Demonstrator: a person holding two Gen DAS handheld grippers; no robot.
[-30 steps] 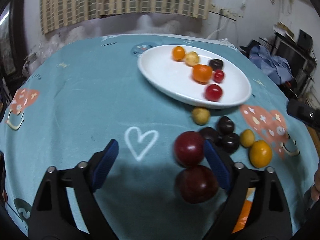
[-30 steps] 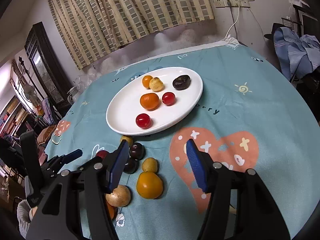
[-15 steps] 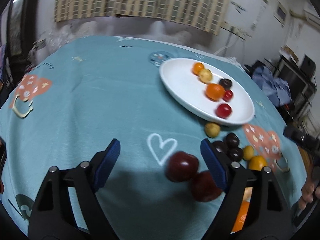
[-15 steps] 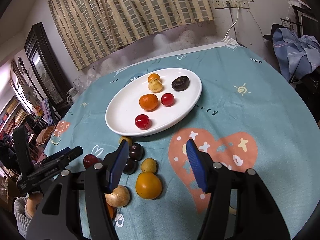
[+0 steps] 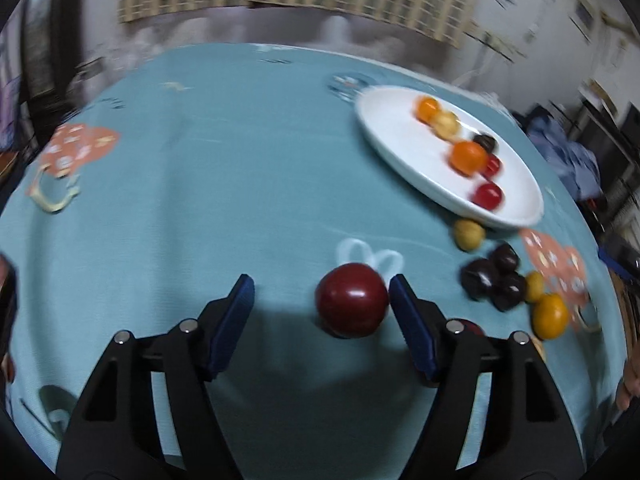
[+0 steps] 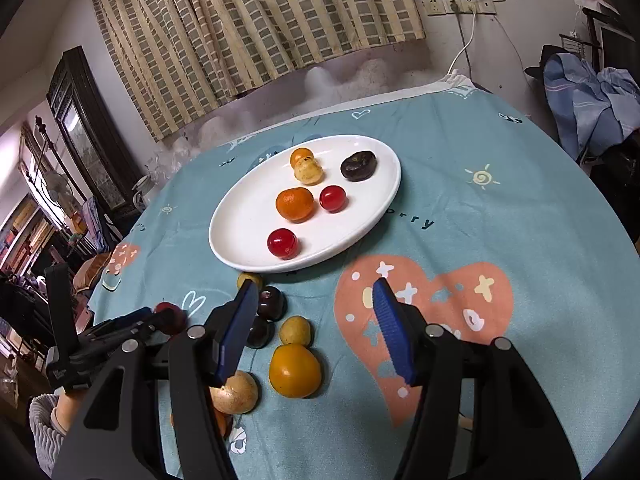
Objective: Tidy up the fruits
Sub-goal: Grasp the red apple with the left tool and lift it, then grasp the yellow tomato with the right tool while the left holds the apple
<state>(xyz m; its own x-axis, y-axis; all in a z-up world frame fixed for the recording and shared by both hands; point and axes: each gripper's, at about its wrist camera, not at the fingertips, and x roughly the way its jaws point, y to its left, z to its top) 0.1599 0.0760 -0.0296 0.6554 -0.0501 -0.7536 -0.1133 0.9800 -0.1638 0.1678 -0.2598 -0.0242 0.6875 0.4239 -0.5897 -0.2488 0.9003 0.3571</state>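
Teal cloth [image 6: 520,200] covers our round table. We hold the left gripper [image 5: 320,308] wide open around a dark red plum [image 5: 352,300] that sits against its right finger, ungripped. Our right gripper [image 6: 314,328] hovers open, empty, above loose fruit near the white plate [image 6: 248,216].

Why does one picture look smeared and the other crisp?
Left wrist view: motion blur smears the white plate and curtain, though the dark red fruit between the open left gripper stays fairly sharp. Right wrist view: crisp throughout, with fisheye bending at the edges.
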